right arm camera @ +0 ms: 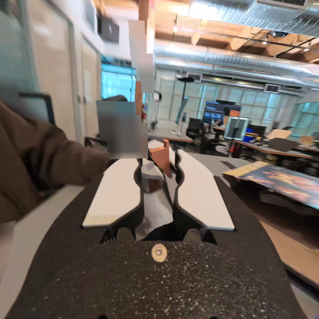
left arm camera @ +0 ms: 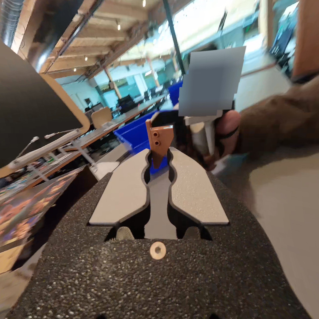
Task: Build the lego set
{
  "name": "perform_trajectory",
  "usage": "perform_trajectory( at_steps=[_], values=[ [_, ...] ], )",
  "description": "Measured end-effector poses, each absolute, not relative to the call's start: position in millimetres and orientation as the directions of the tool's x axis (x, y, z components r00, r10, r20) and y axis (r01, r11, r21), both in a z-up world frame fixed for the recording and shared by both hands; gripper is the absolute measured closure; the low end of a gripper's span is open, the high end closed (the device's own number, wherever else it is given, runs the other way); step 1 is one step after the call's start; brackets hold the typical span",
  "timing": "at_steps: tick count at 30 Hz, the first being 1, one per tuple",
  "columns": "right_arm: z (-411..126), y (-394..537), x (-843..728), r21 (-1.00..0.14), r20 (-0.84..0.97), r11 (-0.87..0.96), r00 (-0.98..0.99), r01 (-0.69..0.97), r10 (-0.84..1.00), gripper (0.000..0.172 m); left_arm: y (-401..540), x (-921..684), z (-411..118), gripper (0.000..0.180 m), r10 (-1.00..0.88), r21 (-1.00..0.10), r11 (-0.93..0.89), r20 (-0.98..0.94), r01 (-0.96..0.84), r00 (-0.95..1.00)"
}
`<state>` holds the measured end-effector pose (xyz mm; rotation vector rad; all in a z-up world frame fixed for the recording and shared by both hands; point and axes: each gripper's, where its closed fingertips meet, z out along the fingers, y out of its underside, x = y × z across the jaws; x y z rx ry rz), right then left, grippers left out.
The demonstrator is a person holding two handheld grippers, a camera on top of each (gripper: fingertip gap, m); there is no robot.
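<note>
In the left wrist view my left gripper (left arm camera: 159,153) is shut on a brown wedge-shaped plastic piece (left arm camera: 159,141) with two small round holes. Its narrow lower end sits between the fingertips and the wide end stands up above them. In the right wrist view the same brown piece (right arm camera: 161,159) stands between the fingertips of my right gripper (right arm camera: 158,161), close to the right finger and clear of the left one. The right jaws stand apart and do not press on it. The left gripper's pale fingers (right arm camera: 151,171) show just beyond, under the piece.
A blue bin (left arm camera: 134,136) stands on the grey table (left arm camera: 284,198) behind the piece. A box with a colourful printed lid (right arm camera: 284,183) lies to one side and also shows in the left wrist view (left arm camera: 34,198). A brown sleeve (right arm camera: 34,155) and a hand (left arm camera: 227,127) are close by.
</note>
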<state>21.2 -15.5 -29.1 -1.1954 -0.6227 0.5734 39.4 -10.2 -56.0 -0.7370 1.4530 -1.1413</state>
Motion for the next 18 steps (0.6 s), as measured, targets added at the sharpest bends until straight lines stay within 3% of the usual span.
perform_trajectory(
  at_steps=[3, 5, 7, 9, 12, 18],
  values=[
    [-55.2, -7.8, 32.4, -0.902, 0.431, 0.273, 0.722, 0.334, 0.542, 0.132, 10.8, 42.8, -79.6, 0.164, -0.833, -0.839, 0.542, -0.530, -0.044, -0.162],
    [-79.3, -2.1, 43.0, -0.742, 0.658, 0.228, 0.622, 0.630, 0.425, 0.128, 16.6, 43.0, -96.6, 0.164, -0.760, -0.750, 0.647, -0.621, -0.138, -0.192],
    [-100.8, 1.2, 50.4, -0.553, 0.807, 0.176, 0.471, 0.814, 0.357, 0.126, 22.0, 43.5, -110.8, 0.164, -0.666, -0.632, 0.746, -0.717, -0.210, -0.207],
    [-113.9, 2.7, 49.0, -0.474, 0.849, 0.163, 0.400, 0.865, 0.346, 0.124, 21.2, 43.1, -123.1, 0.164, -0.555, -0.506, 0.829, -0.795, -0.237, -0.245],
    [-120.0, 3.6, 41.6, -0.457, 0.855, 0.175, 0.376, 0.872, 0.358, 0.123, 22.4, 42.4, -134.0, 0.164, -0.429, -0.360, 0.894, -0.861, -0.267, -0.275],
    [-133.3, 4.4, 29.3, -0.358, 0.896, 0.195, 0.276, 0.913, 0.349, 0.124, 15.7, 42.7, -137.2, 0.164, -0.377, -0.307, 0.916, -0.880, -0.258, -0.290]
  ],
)
